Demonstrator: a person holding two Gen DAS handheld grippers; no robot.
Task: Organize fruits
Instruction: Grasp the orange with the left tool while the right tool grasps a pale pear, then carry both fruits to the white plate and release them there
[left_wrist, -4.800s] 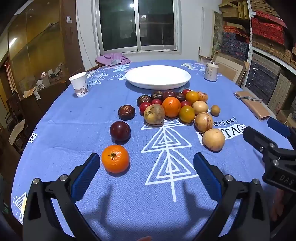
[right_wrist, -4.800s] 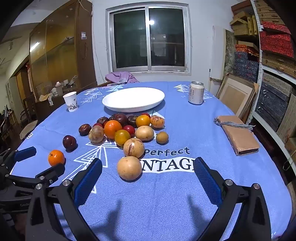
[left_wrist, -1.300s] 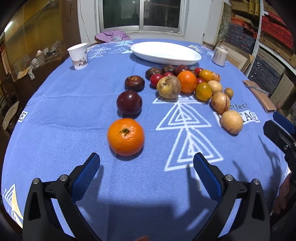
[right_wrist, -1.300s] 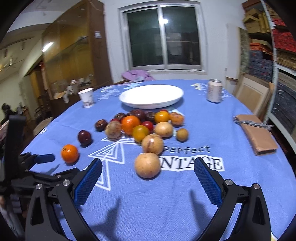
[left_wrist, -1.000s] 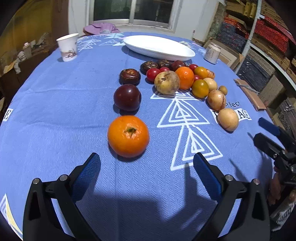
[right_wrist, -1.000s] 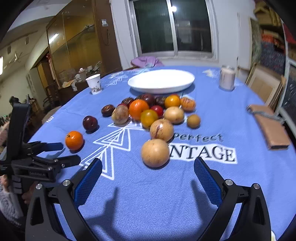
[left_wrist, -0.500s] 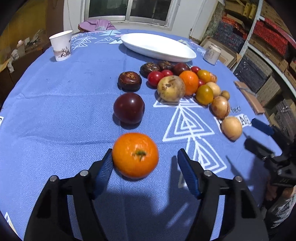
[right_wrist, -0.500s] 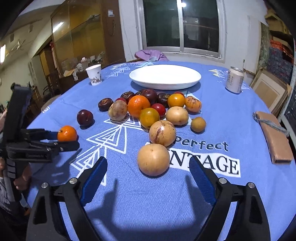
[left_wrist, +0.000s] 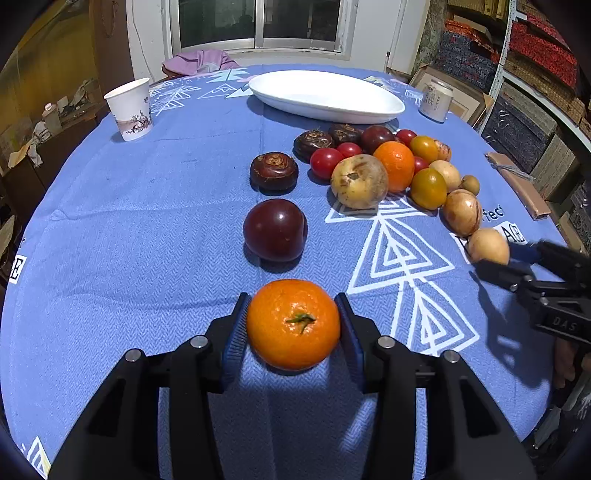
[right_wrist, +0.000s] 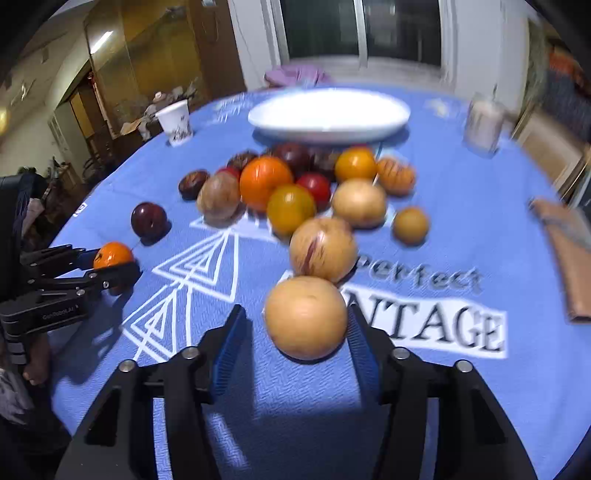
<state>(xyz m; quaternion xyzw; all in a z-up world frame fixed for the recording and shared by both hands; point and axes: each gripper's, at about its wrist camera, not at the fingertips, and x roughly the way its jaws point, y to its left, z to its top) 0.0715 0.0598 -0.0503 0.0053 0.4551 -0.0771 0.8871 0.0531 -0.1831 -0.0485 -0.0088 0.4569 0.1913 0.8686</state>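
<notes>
Round orange tangerine clamped in our left gripper; right gripper closing off-centre, left pad clear, round tan fruit may roll.

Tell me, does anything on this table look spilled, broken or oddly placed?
Nothing spilled or broken. The only oddity: the white plate sits bare while all the fruit lies on the blue cloth, with one orange and a dark plum apart from the pile.

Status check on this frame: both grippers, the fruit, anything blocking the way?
Left gripper jaws just closing, pads against the orange. Right gripper closing around the tan fruit, gap on its left side. White plate empty; fruit cluster lies between.
</notes>
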